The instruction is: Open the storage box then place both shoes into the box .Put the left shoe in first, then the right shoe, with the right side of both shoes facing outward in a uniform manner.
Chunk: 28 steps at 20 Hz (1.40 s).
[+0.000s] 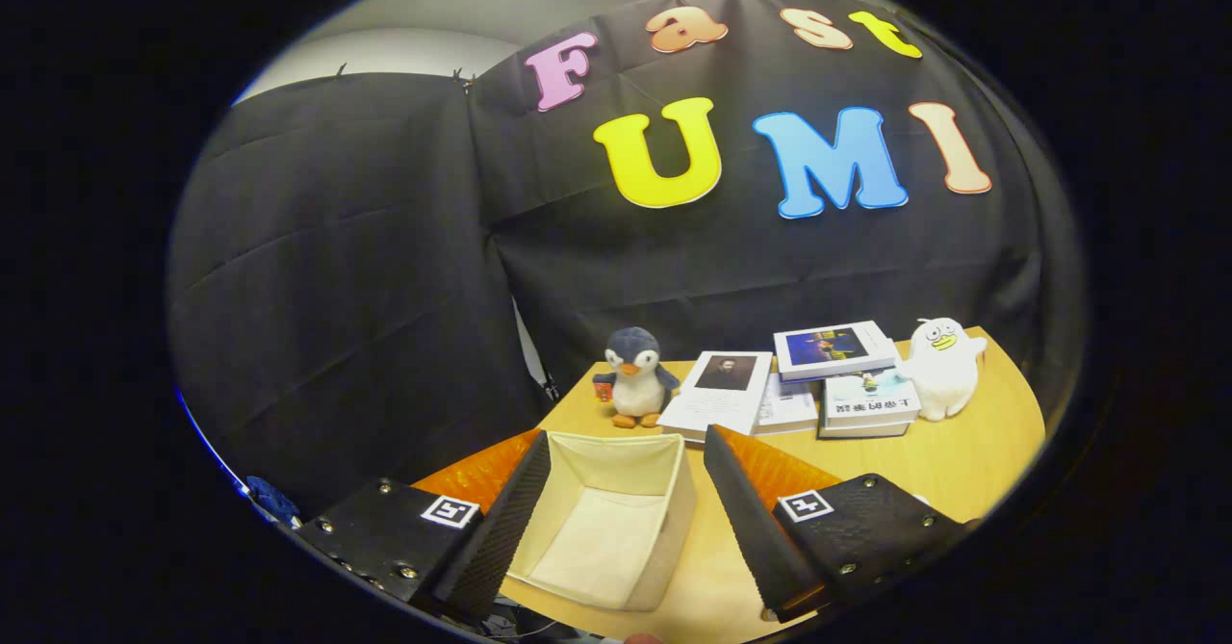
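Box (616,519) open on the table (962,471), gripper (626,538) spread wide above it.

I see the fingers held well apart, pinching nothing, with the cream fabric box sitting between them and just below; its lid is off or folded away and I can make out only bare lining inside, no shoe in it. An orange surface (770,471) shows under the fingers on both sides of the box, but I cannot tell what it is. Beyond the box at about 12 o'clock stands a penguin toy (635,379); at 1 o'clock lie stacked books (818,379), one leaning against the pile, and at 2 o'clock a white duck toy (943,365) stands just beside them. Black cloth (385,288) backs the table.
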Available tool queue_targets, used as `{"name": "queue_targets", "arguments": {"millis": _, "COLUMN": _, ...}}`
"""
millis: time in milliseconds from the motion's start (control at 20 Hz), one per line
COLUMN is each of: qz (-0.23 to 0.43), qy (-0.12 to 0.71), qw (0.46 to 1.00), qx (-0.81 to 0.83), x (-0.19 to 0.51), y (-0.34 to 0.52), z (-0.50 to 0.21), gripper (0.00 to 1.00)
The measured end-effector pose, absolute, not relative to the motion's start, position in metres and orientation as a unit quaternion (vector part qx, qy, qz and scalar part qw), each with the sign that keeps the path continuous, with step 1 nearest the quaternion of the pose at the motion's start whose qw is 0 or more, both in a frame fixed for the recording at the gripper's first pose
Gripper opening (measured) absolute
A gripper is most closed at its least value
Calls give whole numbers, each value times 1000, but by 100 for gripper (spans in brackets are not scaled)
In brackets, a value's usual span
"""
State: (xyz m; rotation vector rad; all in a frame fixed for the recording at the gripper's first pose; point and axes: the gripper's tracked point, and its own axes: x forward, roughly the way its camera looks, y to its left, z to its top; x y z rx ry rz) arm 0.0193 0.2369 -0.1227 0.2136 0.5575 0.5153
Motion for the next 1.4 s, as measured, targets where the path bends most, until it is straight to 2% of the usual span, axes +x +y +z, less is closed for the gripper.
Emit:
{"name": "queue_targets", "arguments": {"millis": 300, "qz": 192, "qy": 299, "qw": 930, "qx": 91, "x": 34, "y": 169, "z": -168, "gripper": 97}}
{"name": "queue_targets", "arguments": {"millis": 850, "qz": 128, "qy": 404, "qw": 895, "qx": 140, "x": 29, "y": 100, "z": -278, "gripper": 98}}
{"name": "queue_targets", "arguments": {"millis": 1400, "qz": 111, "qy": 496, "qw": 852, "qx": 123, "x": -6, "y": 70, "z": -356, "gripper": 98}}
